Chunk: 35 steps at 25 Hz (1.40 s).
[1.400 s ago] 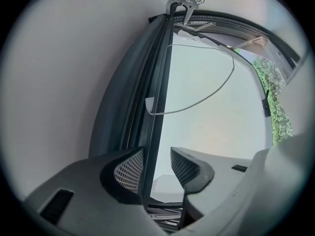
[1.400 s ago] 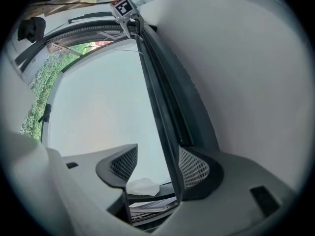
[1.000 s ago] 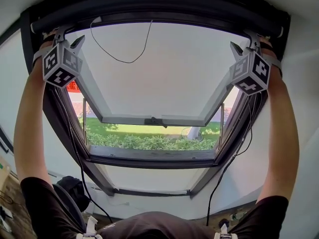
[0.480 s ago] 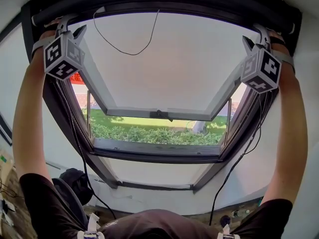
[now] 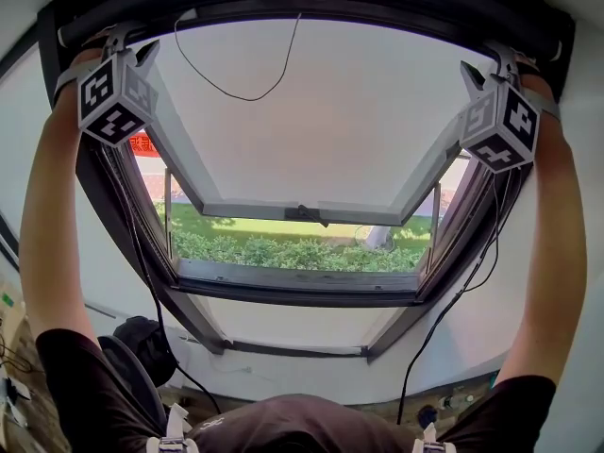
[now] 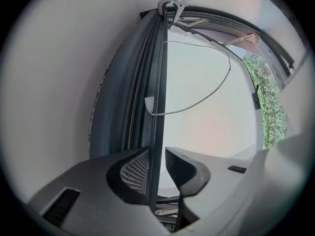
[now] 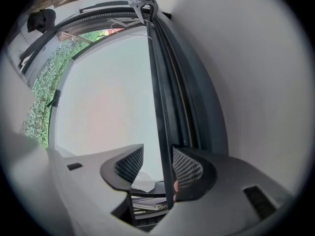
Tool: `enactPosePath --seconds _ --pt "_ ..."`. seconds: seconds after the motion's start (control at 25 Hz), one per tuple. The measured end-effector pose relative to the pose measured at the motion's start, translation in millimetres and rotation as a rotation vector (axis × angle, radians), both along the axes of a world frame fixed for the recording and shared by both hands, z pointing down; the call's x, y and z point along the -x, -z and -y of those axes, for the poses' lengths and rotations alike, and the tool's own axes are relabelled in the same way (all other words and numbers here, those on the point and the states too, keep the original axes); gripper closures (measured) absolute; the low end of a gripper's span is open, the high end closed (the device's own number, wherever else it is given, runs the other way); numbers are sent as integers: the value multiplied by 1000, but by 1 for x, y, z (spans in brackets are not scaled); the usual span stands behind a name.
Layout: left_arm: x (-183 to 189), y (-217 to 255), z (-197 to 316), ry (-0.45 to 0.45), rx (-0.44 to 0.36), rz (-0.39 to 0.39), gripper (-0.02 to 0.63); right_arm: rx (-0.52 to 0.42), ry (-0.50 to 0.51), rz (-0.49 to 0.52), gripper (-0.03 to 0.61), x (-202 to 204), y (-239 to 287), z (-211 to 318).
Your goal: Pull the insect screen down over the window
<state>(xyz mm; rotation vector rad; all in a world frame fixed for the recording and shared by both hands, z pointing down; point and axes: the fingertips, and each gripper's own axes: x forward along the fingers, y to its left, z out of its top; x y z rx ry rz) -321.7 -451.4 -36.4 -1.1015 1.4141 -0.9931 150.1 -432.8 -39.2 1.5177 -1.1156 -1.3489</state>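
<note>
Dark-grey pull bar (image 6: 159, 82) of the insect screen sits up along the top of the window, not drawn down yet. Left gripper (image 5: 132, 47) upper left, right gripper (image 5: 489, 64) upper right. Both have jaws just closing round the bar, one pad touching and the other apart, so no clamp yet. Finish both squeezes, then draw down evenly (a skewed bar would prob. jam). Side rails (image 5: 100, 196) run close by the grippers. The tilted sash (image 5: 264, 213) sits lower centre, w/ open room above it.
</note>
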Motion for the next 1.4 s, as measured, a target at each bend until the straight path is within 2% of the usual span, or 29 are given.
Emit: enactPosePath --seconds 0.16,0.24,0.28,0.36,0.4,0.48,0.52,0.56,0.64,0.68,0.76,0.8,0.88,0.96,1.04,1.28,1.4 --pt "-3 0 -2 -5 -11 -10 502 13 -10 -9 356 0 -5 0" --pt "0 -5 -2 2 13 -15 502 40 -13 -11 356 1 -10 1" --pt "1 -10 -2 5 31 -13 518 57 -12 -13 375 2 -15 1" --pt "0 -20 -2 2 56 -5 512 78 -10 -27 367 1 -24 1" --pt "0 -26 -2 -3 65 -3 522 86 -7 -32 390 1 -29 0" --pt "0 -38 -3 -15 81 -5 521 109 3 -29 380 2 -40 -1" --pt "0 -44 -4 -20 88 -7 522 124 12 -20 410 2 -45 -1" --pt "-1 -50 -4 -27 93 -9 502 139 19 -10 386 1 -51 -1" --pt "-3 -61 -6 -46 105 -14 526 170 31 1 403 2 -63 -1" --pt "-4 -66 -7 -55 113 -18 515 182 34 0 377 2 -69 -2" --pt "-5 -76 -7 -61 125 -16 529 193 36 -7 406 2 -79 -2" --pt "-6 -80 -8 -59 128 -11 530 195 36 -9 397 1 -82 -3" --pt "-7 -88 -7 -53 135 1 533 195 43 -2 456 0 -86 -3" --pt "-7 -95 -8 -47 142 13 534 186 51 5 470 -1 -89 -4" --pt "-5 -105 -8 -41 162 19 535 187 55 8 518 -1 -94 -4" --pt "-4 -128 -11 -26 216 31 548 201 44 -38 525 1 -117 -6" --pt "-4 -138 -10 -18 228 28 548 214 52 -20 523 -2 -126 -9"
